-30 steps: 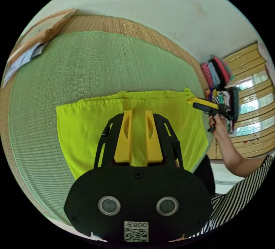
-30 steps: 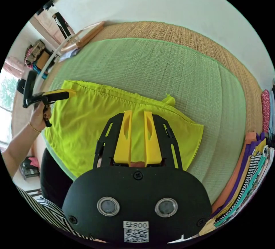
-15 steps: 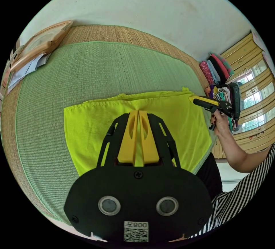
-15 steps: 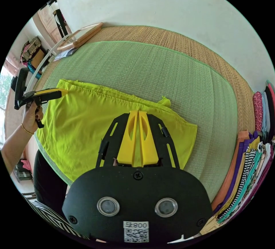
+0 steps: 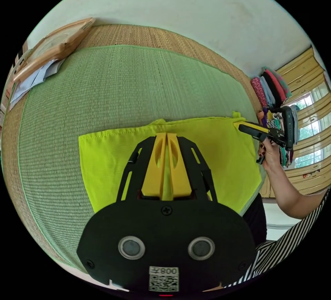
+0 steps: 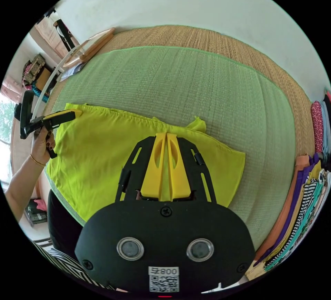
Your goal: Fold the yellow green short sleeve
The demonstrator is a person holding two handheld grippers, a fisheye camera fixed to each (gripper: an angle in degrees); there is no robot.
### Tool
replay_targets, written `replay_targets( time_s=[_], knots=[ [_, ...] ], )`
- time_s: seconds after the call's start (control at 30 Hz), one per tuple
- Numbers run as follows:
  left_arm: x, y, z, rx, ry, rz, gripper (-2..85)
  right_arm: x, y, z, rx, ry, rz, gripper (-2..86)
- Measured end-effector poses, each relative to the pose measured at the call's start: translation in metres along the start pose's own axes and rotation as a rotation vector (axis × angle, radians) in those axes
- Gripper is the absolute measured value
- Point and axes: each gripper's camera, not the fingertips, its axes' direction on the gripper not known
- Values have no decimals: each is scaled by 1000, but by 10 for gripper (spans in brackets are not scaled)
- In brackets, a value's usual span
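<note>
now the left gripper has its yellow jaws pinched tight on the far edge of the yellow green short sleeve. the right gripper is pinched on that edge too. the shirt lies flat in the middle of each view on a green mat. folded clothes are stacked at the lower right of the right gripper view.

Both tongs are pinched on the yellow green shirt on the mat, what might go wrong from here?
1. The left tongs and right tongs grip only the far edge of the shirt, so thin fabric may slip out.
2. The small flap poking out at the edge may crease into the fold.
</note>
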Motion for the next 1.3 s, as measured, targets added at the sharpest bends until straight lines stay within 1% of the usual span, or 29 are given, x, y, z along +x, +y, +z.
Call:
replay_targets(
  time_s=[0.17,0.3,0.4,0.5,0.53,0.6,0.67,0.73,0.8,0.93,1.1,1.23,1.3],
  knots=[
    [-15,9,3,24,35,-14,3,9,5,5,9,-47,7,-3],
    [-23,20,-10,90,21,0,4,16,14,-11,47,-101,10,-3],
    [-38,26,-6,75,-28,-23,4,24,25,-29,106,-111,30,-2],
    [-59,30,7,47,6,-75,4,32,24,-19,63,-95,44,0],
    [-61,31,8,49,15,-81,5,35,21,-6,12,-89,46,1],
    [-68,36,6,70,30,-106,5,40,21,-5,15,-115,51,1],
    [-70,42,-2,99,20,-109,6,43,22,-20,24,-124,40,1],
    [-77,54,-12,128,46,-115,8,43,29,-34,45,-127,28,1],
    [-90,81,-28,169,80,-146,14,44,40,-50,59,-148,22,1],
    [-113,139,-47,179,84,-211,38,38,84,-82,59,-261,-9,1],
    [-147,227,-37,79,113,-364,66,23,142,-100,-21,-307,-20,1],
    [-157,265,-17,43,146,-427,63,17,178,-112,-82,-328,8,1],
    [-160,280,1,15,112,-444,51,15,189,-118,-96,-336,17,1]
  ],
)
